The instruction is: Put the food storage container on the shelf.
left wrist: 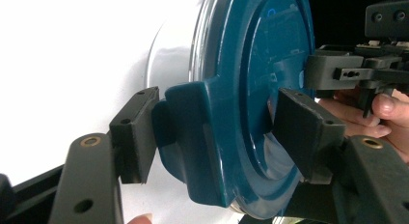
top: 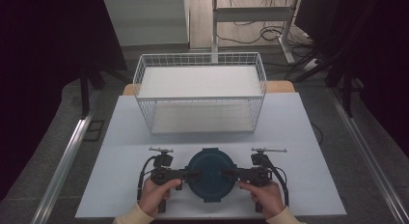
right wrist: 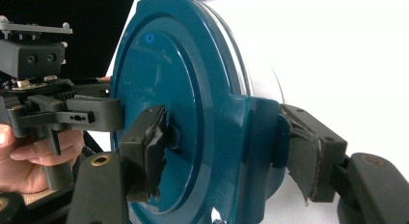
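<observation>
The blue lidded container [top: 211, 174] is found on the near middle of the desk [top: 120, 137], directly between both tongs. The left tongs [top: 193, 175] are pinched on its left latch tab [left wrist: 193, 137]. The right tongs [top: 230, 174] are pinched on its right tab [right wrist: 258, 137]. A white wire basket [top: 200, 91] stands beyond it, apart; nothing is seen between them.

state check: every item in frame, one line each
round container with dark blue clip lid: lid on, flat on the table, gripped from both sides
wire basket: upright, empty
left gripper: shut on the lid's clip tab, one pad on top, one on the tab's outer face
right gripper: shut on the opposite clip tab
</observation>
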Demonstrator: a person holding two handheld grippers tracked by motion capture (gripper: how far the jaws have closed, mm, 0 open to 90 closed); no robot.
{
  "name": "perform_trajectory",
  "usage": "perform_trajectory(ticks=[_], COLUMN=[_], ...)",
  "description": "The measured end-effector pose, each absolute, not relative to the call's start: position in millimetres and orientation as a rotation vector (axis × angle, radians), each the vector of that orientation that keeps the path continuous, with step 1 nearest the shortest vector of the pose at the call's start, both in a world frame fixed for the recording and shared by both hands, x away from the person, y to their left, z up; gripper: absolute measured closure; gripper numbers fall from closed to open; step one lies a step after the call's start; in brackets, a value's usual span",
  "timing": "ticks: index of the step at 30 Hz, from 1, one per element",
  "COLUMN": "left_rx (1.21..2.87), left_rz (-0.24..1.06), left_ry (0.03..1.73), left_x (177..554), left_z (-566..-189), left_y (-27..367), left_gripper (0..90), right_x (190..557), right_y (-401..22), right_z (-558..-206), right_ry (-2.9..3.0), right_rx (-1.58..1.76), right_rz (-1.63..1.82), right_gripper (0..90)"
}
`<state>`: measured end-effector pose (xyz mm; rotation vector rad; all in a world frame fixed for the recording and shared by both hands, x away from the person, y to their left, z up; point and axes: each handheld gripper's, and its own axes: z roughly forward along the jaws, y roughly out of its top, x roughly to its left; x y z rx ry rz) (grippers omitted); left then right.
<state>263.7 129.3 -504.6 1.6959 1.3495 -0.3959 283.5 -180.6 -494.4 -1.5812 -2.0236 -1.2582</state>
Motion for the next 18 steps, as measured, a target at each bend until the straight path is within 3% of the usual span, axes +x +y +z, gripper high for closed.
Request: perform_trajectory(ticks=[18], left_rx=[1.702], left_rz=[-0.283], left_ry=[1.308], left_x=[257.8], left_z=[-483.5], left_y=[135.1], left_gripper=[37.1], right_x=[280.4], right_y=[-174.4], right_z=[-481.4], right_ry=[-2.082], right_rx=[-1.512], right_rz=[-1.351], right_gripper=[36.8])
